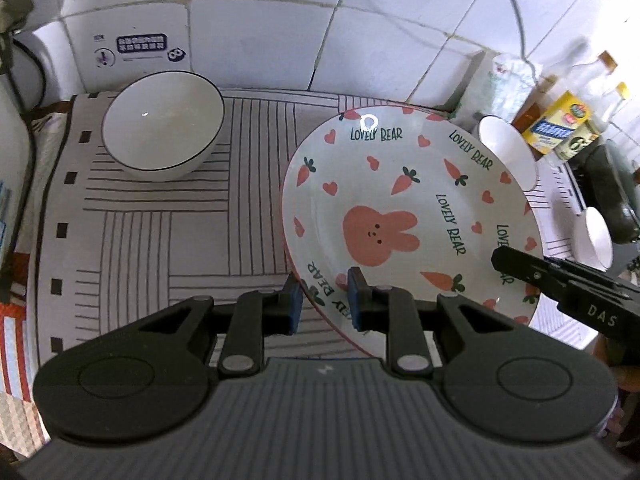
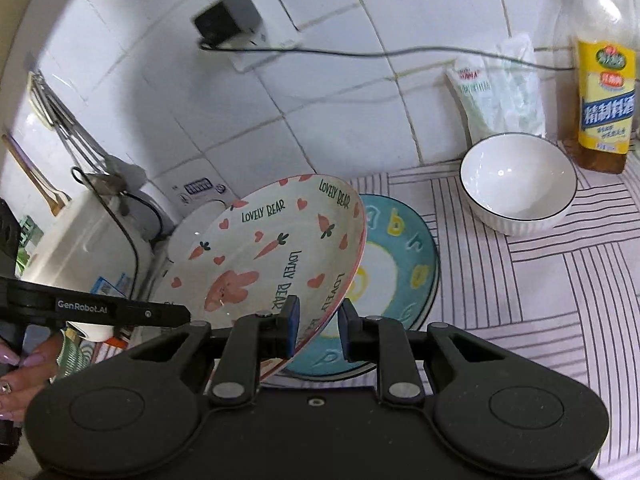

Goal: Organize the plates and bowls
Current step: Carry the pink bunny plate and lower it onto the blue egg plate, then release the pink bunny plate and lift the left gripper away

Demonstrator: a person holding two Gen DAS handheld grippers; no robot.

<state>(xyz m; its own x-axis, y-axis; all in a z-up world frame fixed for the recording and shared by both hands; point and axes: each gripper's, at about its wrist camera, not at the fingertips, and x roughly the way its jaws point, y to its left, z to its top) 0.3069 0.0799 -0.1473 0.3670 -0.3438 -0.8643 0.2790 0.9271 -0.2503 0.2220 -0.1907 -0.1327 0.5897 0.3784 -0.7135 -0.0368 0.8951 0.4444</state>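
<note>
Both grippers' fingers (image 1: 362,296) pinch opposite rims of the tilted bunny plate (image 1: 400,216).

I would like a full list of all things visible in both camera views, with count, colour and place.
rabbit plate: 1, white with pink rabbit and carrots, lifted and tilted, rim in both tongs
blue plate: 1, turquoise with yellow, on mat under rabbit plate
bowls: 2, white with dark rim, on mat
mat: 1, white with dark stripes, on counter
bottle: 1, yellow label, right by wall
appliance: 1, white, left
left tongs: black, shut on rabbit plate
right tongs: black, shut on rabbit plate
</note>
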